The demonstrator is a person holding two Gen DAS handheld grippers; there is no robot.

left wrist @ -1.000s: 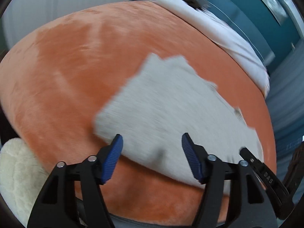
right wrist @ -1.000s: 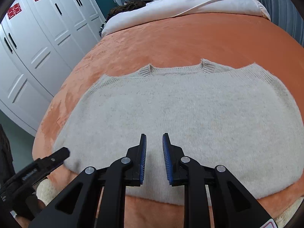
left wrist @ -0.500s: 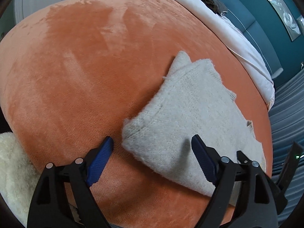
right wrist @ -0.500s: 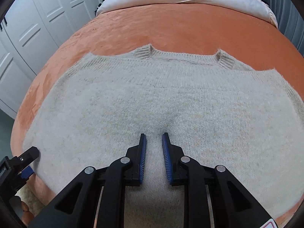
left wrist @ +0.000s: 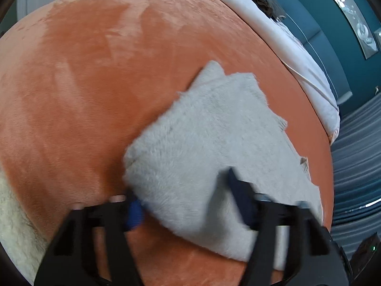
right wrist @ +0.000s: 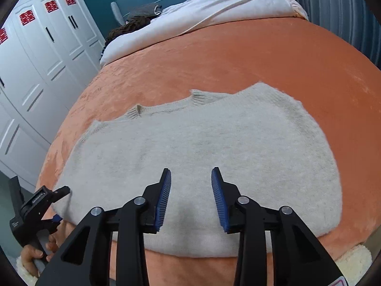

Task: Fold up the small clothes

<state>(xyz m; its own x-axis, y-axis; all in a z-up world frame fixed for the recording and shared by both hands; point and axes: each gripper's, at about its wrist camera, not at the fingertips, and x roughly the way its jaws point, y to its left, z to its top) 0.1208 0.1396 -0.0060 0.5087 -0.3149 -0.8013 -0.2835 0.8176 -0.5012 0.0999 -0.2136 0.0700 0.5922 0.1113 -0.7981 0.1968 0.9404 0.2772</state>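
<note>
A pale grey knitted sweater (right wrist: 202, 147) lies flat on an orange blanket (right wrist: 273, 54), neckline away from me, sleeves folded in. It also shows in the left wrist view (left wrist: 207, 147). My left gripper (left wrist: 188, 205) is open, its jaws astride the sweater's near left bottom corner, one below the edge and one on top; the view is motion-blurred. It shows at the sweater's left bottom corner in the right wrist view (right wrist: 57, 197). My right gripper (right wrist: 190, 197) is open and empty just above the sweater's bottom hem at the middle.
The orange blanket (left wrist: 95, 71) covers a bed with a white duvet (right wrist: 202, 14) and dark clothes at the head. White wardrobe doors (right wrist: 31, 71) stand to the left. A cream fleece layer (left wrist: 14, 226) hangs at the bed's near edge. Grey curtains (left wrist: 357, 155) are to the right.
My left gripper has moved in onto the sweater's bottom left corner. My right gripper has opened from nearly shut and pulled back toward the bottom hem.
</note>
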